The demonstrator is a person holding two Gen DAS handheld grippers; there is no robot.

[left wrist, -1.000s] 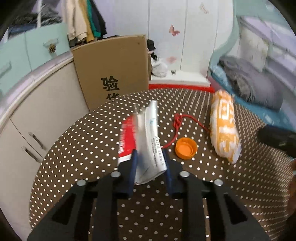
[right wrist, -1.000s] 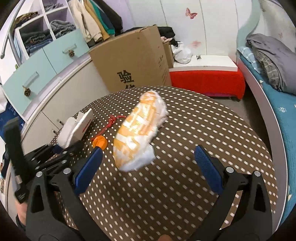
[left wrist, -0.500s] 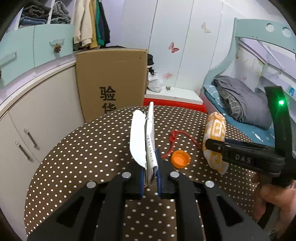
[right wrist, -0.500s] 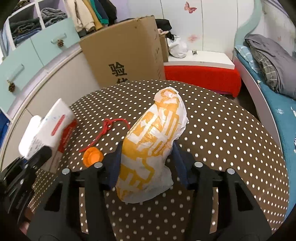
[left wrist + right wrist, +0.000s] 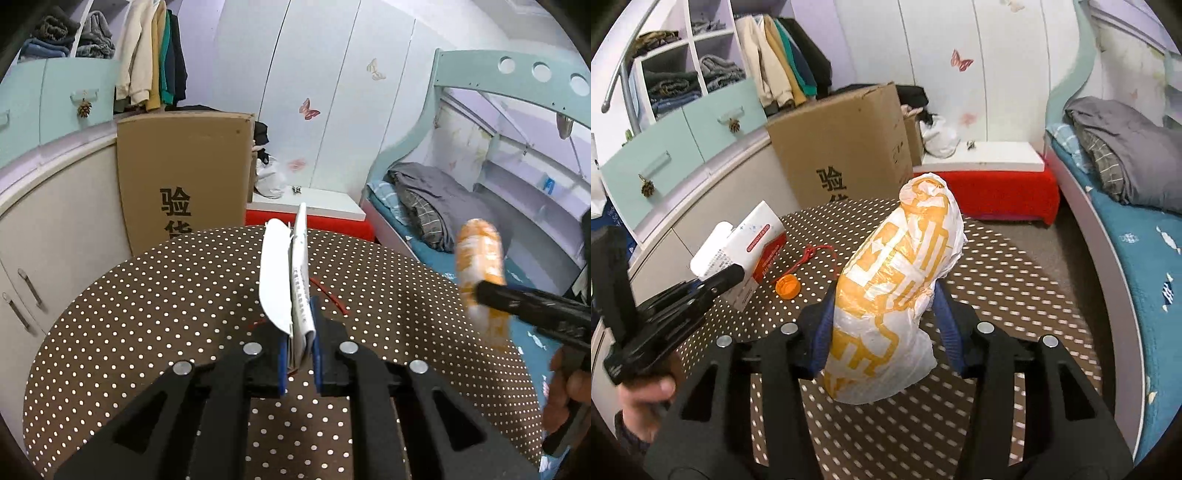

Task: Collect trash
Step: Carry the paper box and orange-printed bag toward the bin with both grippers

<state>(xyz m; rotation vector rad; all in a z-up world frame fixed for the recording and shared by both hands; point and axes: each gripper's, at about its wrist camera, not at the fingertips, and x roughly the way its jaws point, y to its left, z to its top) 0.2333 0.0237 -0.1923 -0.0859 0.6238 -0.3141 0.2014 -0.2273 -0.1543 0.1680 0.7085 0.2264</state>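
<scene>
Trouble could come from my right tongs point(image 5: 882, 314) pinching only the soft orange-and-white bag point(image 5: 897, 288) at centre frame, which may slip, while my left tongs point(image 5: 300, 343) clamp the flat packet point(image 5: 291, 280) above the counter point(image 5: 147, 295).

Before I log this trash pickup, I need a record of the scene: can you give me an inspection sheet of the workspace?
Surface: round brown table with white polka dots, mostly bare.
Job's things: flattened white and red paper carton held upright off the table; crumpled white and orange plastic bag lifted.
Clutter: orange plastic bottle cap and knotted red string lie on the table.
Grippers: left gripper jaws shut on the carton; right gripper jaws shut on the bag.
Cables: nothing seen.
Surroundings: tall brown cardboard box, red bench, bed with grey blanket, hanging clothes.
</scene>
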